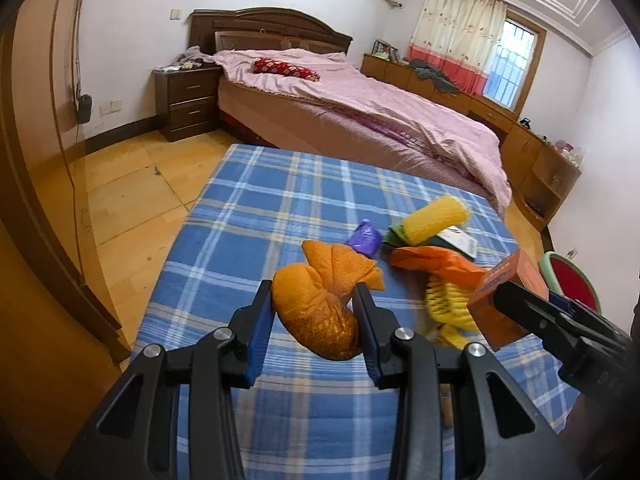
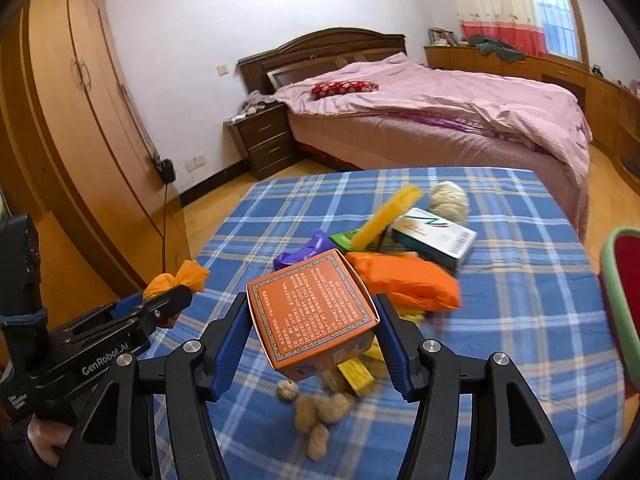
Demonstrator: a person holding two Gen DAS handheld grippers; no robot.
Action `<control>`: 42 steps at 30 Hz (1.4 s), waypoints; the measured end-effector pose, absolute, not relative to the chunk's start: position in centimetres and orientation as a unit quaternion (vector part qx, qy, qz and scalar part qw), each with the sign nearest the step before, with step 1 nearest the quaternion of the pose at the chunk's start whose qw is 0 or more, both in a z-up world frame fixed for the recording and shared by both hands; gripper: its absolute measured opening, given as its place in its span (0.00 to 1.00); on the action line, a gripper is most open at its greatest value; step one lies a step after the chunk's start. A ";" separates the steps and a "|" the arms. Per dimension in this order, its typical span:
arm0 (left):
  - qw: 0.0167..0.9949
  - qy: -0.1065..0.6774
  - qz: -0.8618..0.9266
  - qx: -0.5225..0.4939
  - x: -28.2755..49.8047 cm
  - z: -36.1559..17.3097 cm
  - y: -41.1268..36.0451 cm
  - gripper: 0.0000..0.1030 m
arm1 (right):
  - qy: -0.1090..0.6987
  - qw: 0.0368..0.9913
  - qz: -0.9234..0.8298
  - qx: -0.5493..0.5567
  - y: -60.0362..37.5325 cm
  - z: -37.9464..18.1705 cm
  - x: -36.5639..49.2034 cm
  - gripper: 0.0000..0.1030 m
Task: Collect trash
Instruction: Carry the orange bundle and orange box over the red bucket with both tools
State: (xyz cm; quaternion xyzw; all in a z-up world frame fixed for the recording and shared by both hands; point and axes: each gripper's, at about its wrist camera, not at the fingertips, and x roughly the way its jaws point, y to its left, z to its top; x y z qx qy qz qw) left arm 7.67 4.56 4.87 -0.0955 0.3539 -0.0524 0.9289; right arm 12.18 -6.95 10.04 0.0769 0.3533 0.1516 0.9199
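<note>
Orange box (image 2: 316,312), "GenRobot.AI" left gripper (image 2: 176,300)

Blurred walnuts (image 2: 320,408); red chair (image 2: 624,300) edge-cropped

"GenRobot.AI" stands in white letters on the black body of the left gripper (image 2: 166,304), seen from the right wrist view. The orange box (image 2: 316,312) carries dense columns of white print, too small to read.
</note>
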 end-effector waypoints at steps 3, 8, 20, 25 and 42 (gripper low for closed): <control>0.931 0.348 -0.062 -0.094 7.2 5.7 3.6 0.39 | 0.347 0.923 0.141 0.088 -8.4 10.6 11.2 0.61; 0.932 0.343 -0.079 -0.085 6.8 6.6 1.7 0.39 | 0.338 0.928 0.111 0.106 -11.8 11.2 9.4 0.61; 0.928 0.341 -0.142 -0.052 7.2 8.4 -5.5 0.39 | 0.323 0.937 0.018 0.130 -19.7 12.5 6.9 0.61; 0.920 0.348 -0.179 -0.035 7.8 9.0 -9.4 0.39 | 0.320 0.938 -0.023 0.132 -23.3 12.8 6.2 0.61; 0.883 0.365 -0.293 0.032 10.4 9.0 -25.0 0.39 | 0.322 0.920 -0.142 0.171 -36.4 11.1 3.7 0.61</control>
